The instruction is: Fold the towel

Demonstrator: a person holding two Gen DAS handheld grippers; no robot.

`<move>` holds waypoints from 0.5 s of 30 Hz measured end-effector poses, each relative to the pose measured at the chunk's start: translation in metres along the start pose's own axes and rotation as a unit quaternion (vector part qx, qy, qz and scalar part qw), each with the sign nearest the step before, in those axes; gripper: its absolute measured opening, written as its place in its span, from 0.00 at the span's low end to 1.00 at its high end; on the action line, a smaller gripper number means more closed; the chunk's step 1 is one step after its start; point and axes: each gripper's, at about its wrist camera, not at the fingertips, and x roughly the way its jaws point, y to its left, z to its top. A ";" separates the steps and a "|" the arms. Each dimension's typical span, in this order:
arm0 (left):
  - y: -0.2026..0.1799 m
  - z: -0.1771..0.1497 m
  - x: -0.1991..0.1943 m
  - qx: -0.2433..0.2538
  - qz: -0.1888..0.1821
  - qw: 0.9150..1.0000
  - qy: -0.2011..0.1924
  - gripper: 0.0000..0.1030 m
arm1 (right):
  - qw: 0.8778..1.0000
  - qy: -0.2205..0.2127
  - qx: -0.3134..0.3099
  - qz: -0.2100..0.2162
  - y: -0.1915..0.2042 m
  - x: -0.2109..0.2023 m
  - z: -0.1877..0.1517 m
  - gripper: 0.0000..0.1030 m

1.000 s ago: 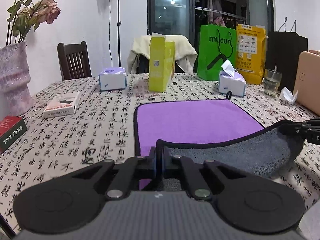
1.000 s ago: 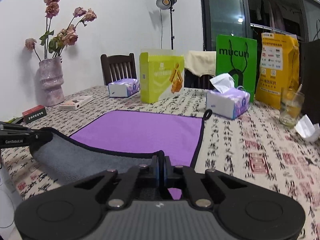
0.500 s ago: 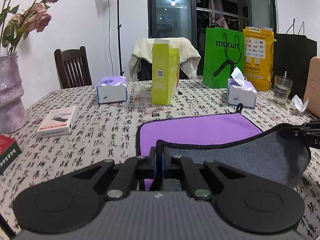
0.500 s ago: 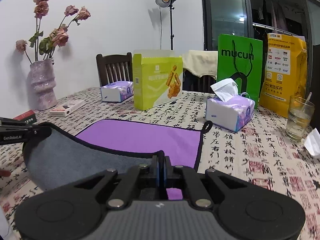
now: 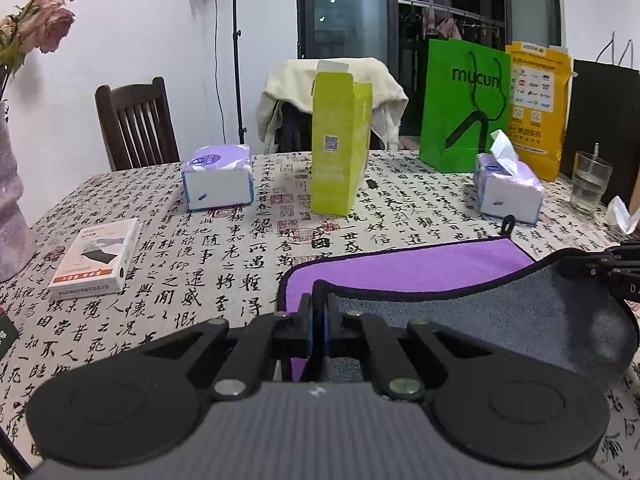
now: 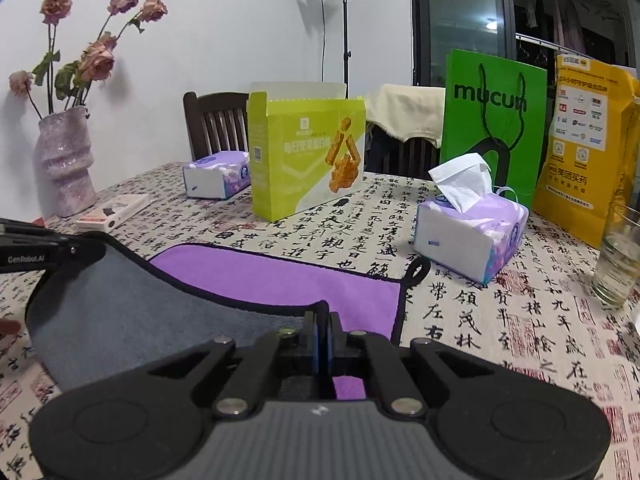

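A towel, purple on top (image 5: 408,268) and grey underneath (image 5: 500,316), lies on the table with its near edge lifted. My left gripper (image 5: 319,300) is shut on the near left corner. My right gripper (image 6: 322,320) is shut on the near right corner. The grey underside (image 6: 120,320) hangs in a curve between them, above the flat purple part (image 6: 280,280). The right gripper shows at the right edge of the left wrist view (image 5: 616,268); the left gripper shows at the left edge of the right wrist view (image 6: 48,248). The towel's hanging loop (image 6: 416,272) lies at the far right corner.
Beyond the towel stand a lime-green carton (image 5: 340,152), two tissue packs (image 5: 218,178) (image 6: 472,228), a green bag (image 6: 492,120), a yellow bag (image 6: 580,140) and a glass (image 6: 616,256). A white box (image 5: 96,256) and a vase (image 6: 66,160) are at the left.
Both grippers have carried the held near edge forward and a little up over the purple part. Less purple shows now and the far objects look closer.
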 end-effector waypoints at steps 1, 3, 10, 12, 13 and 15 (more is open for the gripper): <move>0.000 0.001 0.003 0.000 0.001 1.000 0.000 0.05 | 1.000 0.001 0.001 0.000 -0.001 0.004 0.002 0.04; 0.001 0.005 0.008 0.002 0.002 1.000 0.000 0.05 | 1.000 0.003 0.004 0.001 -0.005 0.012 0.006 0.04; 0.006 0.021 0.033 -0.001 0.000 1.000 0.006 0.05 | 1.000 0.012 0.014 0.003 -0.017 0.038 0.019 0.04; 0.007 0.025 0.041 -0.002 -0.002 1.000 0.010 0.05 | 1.000 0.014 0.011 0.001 -0.018 0.046 0.022 0.04; 0.009 0.028 0.046 -0.003 -0.003 1.000 0.012 0.05 | 1.000 0.015 0.012 0.001 -0.019 0.049 0.024 0.04; 0.011 0.032 0.056 -0.006 -0.004 1.000 0.016 0.05 | 1.000 0.016 0.012 0.001 -0.022 0.055 0.027 0.04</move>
